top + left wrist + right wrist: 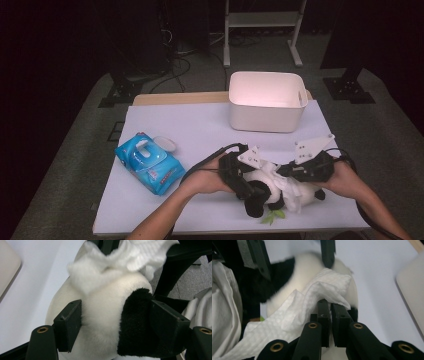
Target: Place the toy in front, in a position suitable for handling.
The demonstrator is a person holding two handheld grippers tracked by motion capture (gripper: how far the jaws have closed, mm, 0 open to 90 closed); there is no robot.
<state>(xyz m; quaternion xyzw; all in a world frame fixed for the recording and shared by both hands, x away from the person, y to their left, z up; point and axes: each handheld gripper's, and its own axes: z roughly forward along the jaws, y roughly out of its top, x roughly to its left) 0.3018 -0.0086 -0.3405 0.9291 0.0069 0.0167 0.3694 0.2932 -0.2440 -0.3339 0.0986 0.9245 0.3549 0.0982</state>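
Currently left gripper (pixel 248 186) fingers (pixel 68 323) clamp the panda plush (pixel 107 322) at its white-black seam, near the front edge of the surface (pixel 200 125), well short of the white bin (pixel 267 100). Right gripper (pixel 292 172) fingers (pixel 323 320) are pinched narrow on a white wipe (pixel 317 298) draped over the plush. Keep the left clamp firm and drag the wipe in short strokes so it doesn't slip out.

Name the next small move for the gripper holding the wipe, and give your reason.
Probably drag the wipe across the panda toy's white fur. The right gripper already pinches the wipe against it, and the left gripper clamps the toy steady on the table.
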